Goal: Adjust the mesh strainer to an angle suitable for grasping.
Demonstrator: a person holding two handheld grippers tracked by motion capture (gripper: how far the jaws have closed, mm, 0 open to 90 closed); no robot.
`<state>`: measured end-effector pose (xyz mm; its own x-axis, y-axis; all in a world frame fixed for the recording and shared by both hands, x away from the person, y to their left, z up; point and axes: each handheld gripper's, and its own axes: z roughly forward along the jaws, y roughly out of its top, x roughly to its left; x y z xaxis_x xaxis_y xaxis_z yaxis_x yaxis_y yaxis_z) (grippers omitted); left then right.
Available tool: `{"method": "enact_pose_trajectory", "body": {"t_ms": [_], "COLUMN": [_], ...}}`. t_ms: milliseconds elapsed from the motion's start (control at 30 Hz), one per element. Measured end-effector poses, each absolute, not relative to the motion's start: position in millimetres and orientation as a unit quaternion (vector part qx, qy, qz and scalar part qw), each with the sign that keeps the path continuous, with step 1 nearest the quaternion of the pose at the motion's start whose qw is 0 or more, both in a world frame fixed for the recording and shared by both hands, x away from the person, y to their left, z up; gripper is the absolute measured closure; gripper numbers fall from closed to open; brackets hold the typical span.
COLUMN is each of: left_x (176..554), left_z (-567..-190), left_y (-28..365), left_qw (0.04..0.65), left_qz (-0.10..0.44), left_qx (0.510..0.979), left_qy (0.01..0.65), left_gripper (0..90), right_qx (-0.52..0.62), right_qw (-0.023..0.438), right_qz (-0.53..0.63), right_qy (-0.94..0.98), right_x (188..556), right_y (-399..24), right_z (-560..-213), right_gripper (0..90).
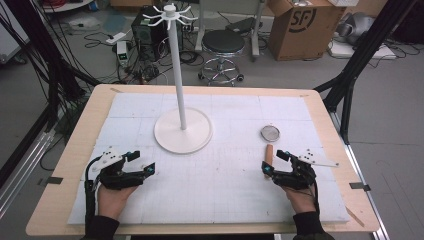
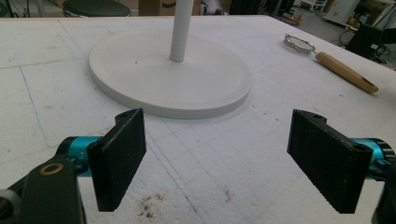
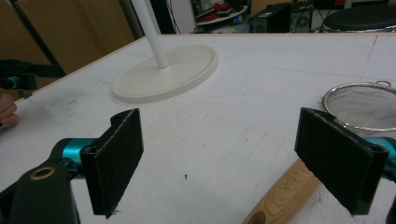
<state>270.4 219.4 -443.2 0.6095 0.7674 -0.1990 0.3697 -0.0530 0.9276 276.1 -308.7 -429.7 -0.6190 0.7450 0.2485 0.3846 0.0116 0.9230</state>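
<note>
- Near edge of the white-foam-covered wooden worktop (image 1: 225, 200): left tongs (image 1: 141, 163) rest low, jaws spread wide, nothing between them; left gripper view confirms bare foam in the gap.
- Right tongs (image 1: 272, 162) also spread wide and empty, sitting just at the near end of the small round metal mesh strainer with a light wooden handle (image 1: 270, 145); in the right gripper view the handle end lies under the right-hand jaw, mesh bowl just beyond.
- Strainer lies flat on the foam, right of centre, bowl pointing away from the person.
- Farther off, mid-worktop: tall white pole stand with round flat base and hooked arms on top (image 1: 182, 131), nothing hanging.
- Step, by my read: approach before pickup, nothing grasped yet.
- Next move likely needs right tongs shifted to straddle the handle, lowered, then shut; the hanging hole at the handle's end suggests the stand's hooks as the goal.
</note>
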Motion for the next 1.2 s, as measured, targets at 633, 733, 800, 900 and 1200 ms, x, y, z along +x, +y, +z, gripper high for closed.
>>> {"method": "enact_pose_trajectory", "body": {"t_ms": [633,733,800,900,1200], "left_x": [267.7,267.6,267.1,267.2,266.6], "left_z": [-439.8,-439.8,-439.4,-439.4,-438.9], "left_y": [220.0,219.8,219.8,219.7,219.9], "left_qw": [0.565,0.564,0.564,0.565,0.567], "left_qz": [0.189,0.19,0.19,0.191,0.194], "left_qx": [0.697,0.697,0.697,0.697,0.695], "left_qy": [0.399,0.4,0.399,0.398,0.397], "left_gripper": [20.4,20.4,20.5,20.6,20.8], "right_qx": [0.438,0.439,0.44,0.449,0.472], "right_qw": [0.148,0.144,0.143,0.135,0.109], "right_qz": [0.558,0.551,0.547,0.536,0.511], "right_qy": [0.689,0.695,0.698,0.702,0.71], "right_x": [282.7,284.7,285.0,286.4,292.1], "right_y": [-316.6,-318.8,-319.9,-327.2,-339.6], "right_z": [-428.6,-429.8,-430.4,-433.8,-443.0], "right_gripper": [53.4,61.9,64.1,75.2,89.4]}}
